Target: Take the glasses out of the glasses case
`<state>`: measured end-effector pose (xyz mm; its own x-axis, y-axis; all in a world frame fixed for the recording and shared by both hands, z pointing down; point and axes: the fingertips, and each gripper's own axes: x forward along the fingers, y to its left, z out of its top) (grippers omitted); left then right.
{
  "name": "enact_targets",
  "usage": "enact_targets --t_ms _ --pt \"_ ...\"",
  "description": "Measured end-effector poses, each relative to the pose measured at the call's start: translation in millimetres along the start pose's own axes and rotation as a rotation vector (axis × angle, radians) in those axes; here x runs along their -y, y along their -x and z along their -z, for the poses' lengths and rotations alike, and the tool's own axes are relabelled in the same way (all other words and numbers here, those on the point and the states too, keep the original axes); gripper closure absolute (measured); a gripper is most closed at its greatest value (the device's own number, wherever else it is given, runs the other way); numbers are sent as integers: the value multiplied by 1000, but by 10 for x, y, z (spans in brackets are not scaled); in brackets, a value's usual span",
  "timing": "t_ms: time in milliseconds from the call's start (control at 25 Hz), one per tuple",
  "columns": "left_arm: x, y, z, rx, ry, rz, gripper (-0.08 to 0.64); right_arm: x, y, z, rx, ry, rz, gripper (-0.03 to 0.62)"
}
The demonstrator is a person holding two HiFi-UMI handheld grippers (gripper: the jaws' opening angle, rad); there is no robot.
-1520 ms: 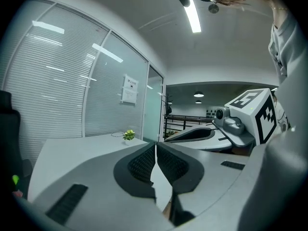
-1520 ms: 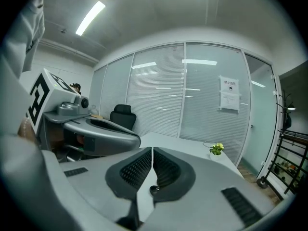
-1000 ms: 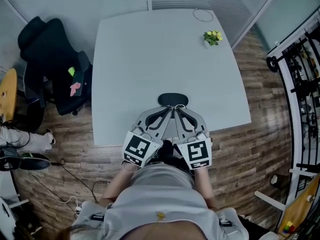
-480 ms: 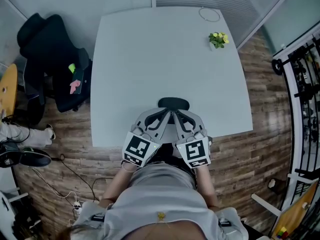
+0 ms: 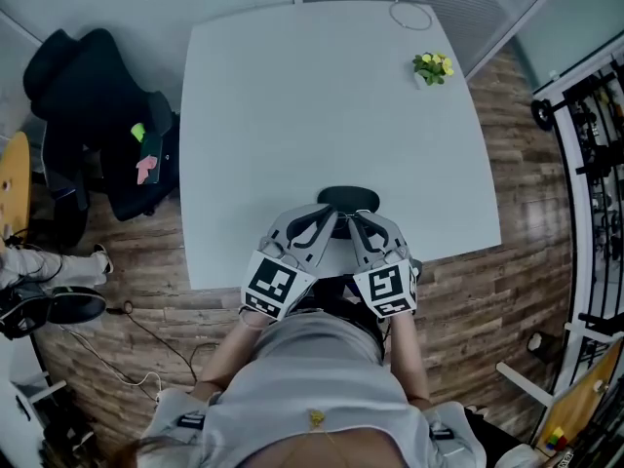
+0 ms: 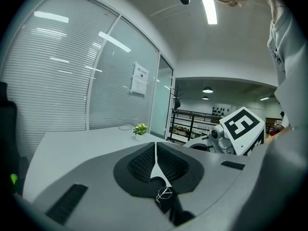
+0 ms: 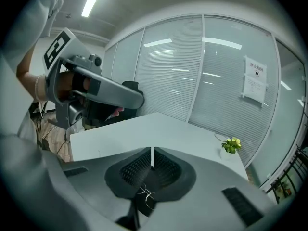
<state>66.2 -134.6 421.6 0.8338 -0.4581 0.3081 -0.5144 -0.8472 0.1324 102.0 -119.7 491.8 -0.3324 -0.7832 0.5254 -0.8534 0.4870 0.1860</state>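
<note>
A black oval glasses case (image 5: 349, 198) lies near the front edge of the white table (image 5: 292, 115). Both grippers are side by side in front of it, with their tips at its near rim. The left gripper (image 5: 331, 218) is shut, and the left gripper view (image 6: 155, 160) shows only a thin slit between its pads. The right gripper (image 5: 354, 218) is shut in the same way in the right gripper view (image 7: 152, 165). Thin wire glasses (image 6: 163, 194) show just below the closed jaws over something dark, and they appear again as glasses (image 7: 144, 192). I cannot tell whether either gripper touches them.
A small potted plant (image 5: 432, 67) and a wire ring (image 5: 409, 15) sit at the table's far right corner. A black office chair (image 5: 88, 115) stands left of the table. A metal rack (image 5: 595, 164) runs along the right. The person's body is close behind the grippers.
The head view has shifted, so the table and case sit a little lower and further right. Both grippers stay shut together at the case's near rim.
</note>
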Motion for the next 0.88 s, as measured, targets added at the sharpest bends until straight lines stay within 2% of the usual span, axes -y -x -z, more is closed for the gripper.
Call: enact_targets --t_ms 560,880 --pt "-217 104 185 -38 45 -18 529 -184 -436 759 -244 79 -118 531" --pt "-353 185 249 -45 70 -57 529 -205 -659 1139 -392 231 -183 518"
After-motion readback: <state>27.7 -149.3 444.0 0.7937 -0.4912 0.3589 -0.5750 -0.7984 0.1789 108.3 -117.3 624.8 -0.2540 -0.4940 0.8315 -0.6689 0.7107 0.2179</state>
